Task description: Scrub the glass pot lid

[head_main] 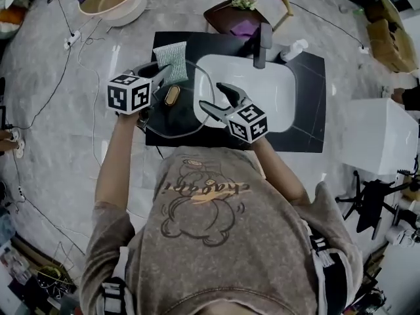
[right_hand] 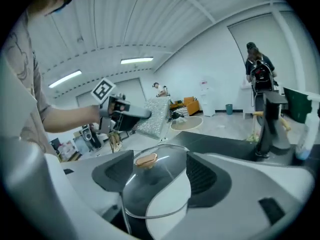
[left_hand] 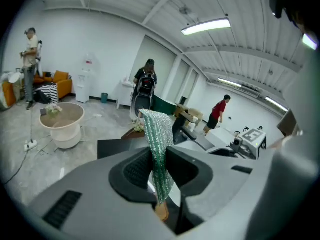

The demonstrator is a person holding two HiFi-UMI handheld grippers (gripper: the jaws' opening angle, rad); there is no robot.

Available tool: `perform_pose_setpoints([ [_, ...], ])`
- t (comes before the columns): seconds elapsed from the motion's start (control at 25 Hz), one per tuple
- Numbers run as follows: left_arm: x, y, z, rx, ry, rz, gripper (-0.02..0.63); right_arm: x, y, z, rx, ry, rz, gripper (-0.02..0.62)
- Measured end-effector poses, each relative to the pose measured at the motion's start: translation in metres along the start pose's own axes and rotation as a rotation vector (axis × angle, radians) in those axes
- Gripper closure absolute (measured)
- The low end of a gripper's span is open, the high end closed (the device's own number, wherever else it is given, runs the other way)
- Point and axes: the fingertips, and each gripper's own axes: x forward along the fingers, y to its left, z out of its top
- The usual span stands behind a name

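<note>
Black worktop carries a white sink with a black faucet at its far rim, a white bottle just beside; on the grey floor beyond, a beige tub and a dark stool.

Coarse green mesh with a tinselly glint: the scouring cloth sits between the black, finely ribbed pads of my left gripper, whose shell is smooth, matt grey plastic. Between the same matt grey jaws of my right gripper, the pot lid is clear, glossy glass edged with a thin, bright metal band. Its knob is golden-brown with a soft sheen; whether it is wood or metal I cannot tell. The sink is glossy white and the counter around it flat matt black. The floor is pale grey, veined like stone.
</note>
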Motion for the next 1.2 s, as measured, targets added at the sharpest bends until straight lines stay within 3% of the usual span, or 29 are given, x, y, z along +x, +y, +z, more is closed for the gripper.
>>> perform_pose_setpoints([
  [0.28, -0.078, -0.008, -0.025, -0.062, -0.179, 0.150, 0.517, -0.057, -0.004, 0.023, 0.022, -0.113, -0.077, 0.256],
  [0.44, -0.097, -0.023, -0.042, -0.121, -0.236, 0.182, 0.517, -0.074, 0.005, 0.039, 0.012, -0.144, -0.085, 0.256],
  [0.6, -0.105, -0.034, -0.048, -0.084, -0.292, 0.225, 0.517, -0.072, 0.012, 0.049, 0.002, -0.183, -0.120, 0.267],
  [0.64, -0.105, -0.036, -0.049, -0.077, -0.304, 0.230, 0.517, -0.071, 0.011, 0.049, -0.001, -0.192, -0.140, 0.317],
  [0.68, -0.105, -0.039, -0.049, -0.078, -0.318, 0.227, 0.517, -0.071, 0.010, 0.049, -0.001, -0.202, -0.161, 0.457],
  [0.72, -0.104, -0.042, -0.049, -0.082, -0.332, 0.221, 0.517, -0.070, 0.009, 0.048, 0.003, -0.213, -0.177, 0.511],
  [0.92, -0.104, -0.052, -0.043, -0.039, -0.398, 0.246, 0.518, -0.067, 0.012, 0.050, -0.049, -0.249, -0.232, 0.566],
  [1.2, -0.106, -0.051, -0.038, 0.075, -0.475, 0.352, 0.518, -0.061, 0.010, 0.052, -0.094, -0.290, -0.246, 0.568],
])
